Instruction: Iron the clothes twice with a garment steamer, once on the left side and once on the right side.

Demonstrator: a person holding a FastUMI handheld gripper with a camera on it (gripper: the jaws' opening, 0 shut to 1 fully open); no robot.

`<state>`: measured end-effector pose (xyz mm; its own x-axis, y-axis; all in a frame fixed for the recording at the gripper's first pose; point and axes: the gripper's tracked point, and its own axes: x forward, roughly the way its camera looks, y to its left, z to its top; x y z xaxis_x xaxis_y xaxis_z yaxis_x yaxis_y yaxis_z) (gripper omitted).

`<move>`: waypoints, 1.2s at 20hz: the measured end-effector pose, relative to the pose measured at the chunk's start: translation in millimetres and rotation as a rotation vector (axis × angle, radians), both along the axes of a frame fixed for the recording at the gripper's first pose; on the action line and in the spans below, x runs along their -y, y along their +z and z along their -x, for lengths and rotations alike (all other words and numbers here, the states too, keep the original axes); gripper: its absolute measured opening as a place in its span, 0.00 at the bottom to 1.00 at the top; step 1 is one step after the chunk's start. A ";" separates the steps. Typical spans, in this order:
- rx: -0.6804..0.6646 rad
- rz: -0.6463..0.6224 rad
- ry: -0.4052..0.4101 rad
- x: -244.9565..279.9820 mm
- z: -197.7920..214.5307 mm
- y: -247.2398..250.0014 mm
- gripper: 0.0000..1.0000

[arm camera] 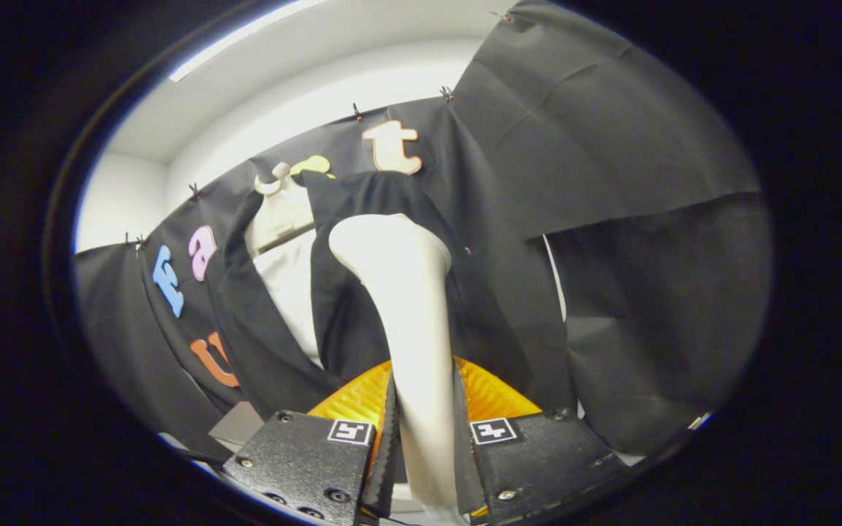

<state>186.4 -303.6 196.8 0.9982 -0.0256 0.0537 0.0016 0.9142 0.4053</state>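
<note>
White steamer (410, 321) clamped between both fingers of the tool (425, 446) | long axis upright | head just before dark garment (362, 307), right panel | hanger (278, 212) far left.

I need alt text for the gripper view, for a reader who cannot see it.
The gripper is shut on the handle of a cream plastic garment steamer, whose head rests against a black garment hanging on a pale hanger. The garment hangs open over a white inner layer, in front of the booth's black cloth wall.
</note>
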 end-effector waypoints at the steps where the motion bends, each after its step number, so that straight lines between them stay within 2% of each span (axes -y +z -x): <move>1: 0.007 0.006 0.002 1.9 -7.3 10.8 0.36; 7: 0.016 0.053 0.011 -18.6 -44.5 39.8 0.36; 11: 0.003 0.105 -0.062 -25.2 -51.0 36.5 0.36; 15: -0.012 0.127 -0.099 -33.1 -51.6 21.2 0.36; 24: -0.092 0.162 -0.095 -59.5 -44.2 -43.3 0.35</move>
